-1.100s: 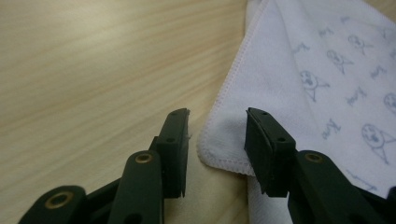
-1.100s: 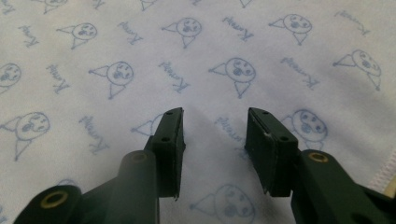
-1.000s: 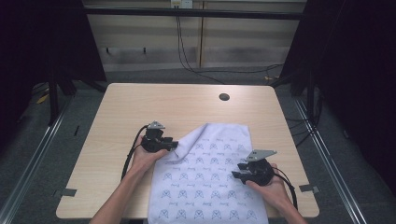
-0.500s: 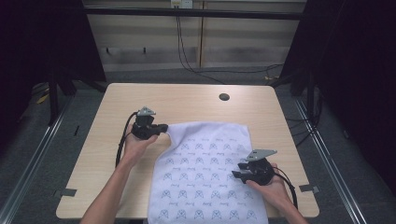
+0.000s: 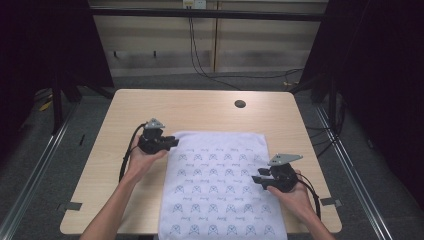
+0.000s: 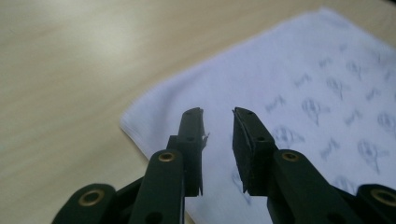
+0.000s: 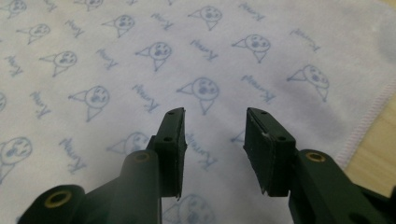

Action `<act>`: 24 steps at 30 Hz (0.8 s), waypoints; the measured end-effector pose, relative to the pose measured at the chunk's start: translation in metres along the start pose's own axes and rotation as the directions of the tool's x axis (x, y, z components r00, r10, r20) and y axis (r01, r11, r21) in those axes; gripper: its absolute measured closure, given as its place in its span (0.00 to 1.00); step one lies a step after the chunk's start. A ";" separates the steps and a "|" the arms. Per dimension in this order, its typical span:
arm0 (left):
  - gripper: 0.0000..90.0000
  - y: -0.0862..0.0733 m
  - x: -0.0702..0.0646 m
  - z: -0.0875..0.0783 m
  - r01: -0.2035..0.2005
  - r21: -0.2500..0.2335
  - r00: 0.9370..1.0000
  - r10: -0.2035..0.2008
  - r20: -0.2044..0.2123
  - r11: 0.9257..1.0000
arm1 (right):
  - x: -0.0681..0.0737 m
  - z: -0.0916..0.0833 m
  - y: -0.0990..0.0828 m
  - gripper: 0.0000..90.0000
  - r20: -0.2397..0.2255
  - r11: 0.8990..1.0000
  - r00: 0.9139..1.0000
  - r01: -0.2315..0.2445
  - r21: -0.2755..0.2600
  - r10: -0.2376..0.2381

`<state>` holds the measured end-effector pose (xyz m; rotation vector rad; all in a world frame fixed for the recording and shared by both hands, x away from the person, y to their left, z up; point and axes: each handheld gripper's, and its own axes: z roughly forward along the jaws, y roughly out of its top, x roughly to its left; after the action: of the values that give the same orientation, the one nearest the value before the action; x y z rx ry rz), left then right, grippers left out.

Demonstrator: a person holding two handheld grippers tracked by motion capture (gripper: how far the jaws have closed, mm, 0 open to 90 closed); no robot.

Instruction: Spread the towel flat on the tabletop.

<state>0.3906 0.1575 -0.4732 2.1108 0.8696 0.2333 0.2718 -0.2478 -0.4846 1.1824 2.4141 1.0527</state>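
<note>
Towel [image 5: 220,185] lies flat—its corner just under the left claw [image 5: 172,142].

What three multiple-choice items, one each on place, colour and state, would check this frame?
1. Where does the left gripper sit?
A. at the towel's far left corner
B. at the table's far edge
C. beside the dark hole

2. What colour is the towel?
A. red
B. white with blue print
C. plain green

3. How does the right gripper stand?
A. shut on the towel
B. open above the towel
C. shut on a cup

Key: A, its jaws point at that corner; B, blue faces on white; B, a gap shows between its jaws.
</note>
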 end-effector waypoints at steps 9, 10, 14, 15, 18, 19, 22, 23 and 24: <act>0.78 -0.028 -0.006 0.009 0.015 0.032 1.000 -0.016 0.016 0.999 | -0.022 0.021 0.020 0.65 0.014 0.999 0.999 -0.052 0.017 0.052; 0.86 -0.032 -0.004 0.010 -0.001 0.038 0.999 0.003 -0.046 0.999 | -0.026 0.028 0.025 0.72 0.003 0.999 0.999 -0.042 0.034 0.042; 0.85 -0.033 0.001 0.010 0.041 0.021 0.999 -0.040 -0.023 0.999 | -0.033 0.039 0.032 0.71 0.044 0.998 0.998 -0.039 0.040 0.037; 0.85 -0.034 0.002 0.011 0.046 0.017 0.999 -0.045 -0.012 0.999 | -0.033 0.039 0.032 0.71 0.044 0.998 0.998 -0.039 0.040 0.037; 0.82 -0.035 0.002 0.010 0.014 0.023 1.000 -0.014 -0.012 1.000 | -0.036 0.046 0.031 0.69 0.044 0.998 0.998 -0.037 0.047 0.035; 0.83 -0.035 0.001 0.009 0.008 0.023 1.000 -0.008 -0.015 1.000 | -0.036 0.046 0.031 0.71 0.044 0.998 0.998 -0.037 0.047 0.035; 0.93 -0.038 0.003 0.004 0.004 0.043 1.000 -0.004 0.005 0.999 | -0.030 0.041 0.027 0.75 0.027 0.998 1.000 -0.014 0.067 0.013; 0.94 -0.038 0.003 0.004 0.004 0.043 1.000 -0.004 0.005 0.999 | -0.030 0.041 0.027 0.75 0.027 0.998 1.000 -0.014 0.067 0.013; 0.96 -0.040 0.002 0.002 0.009 0.040 1.000 -0.009 0.008 0.999 | -0.025 0.037 0.024 0.76 0.016 0.997 1.000 -0.002 0.073 0.001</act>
<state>0.3727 0.1750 -0.5051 2.1427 0.8853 0.2037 0.3206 -0.2388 -0.4960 1.2115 2.4593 0.9596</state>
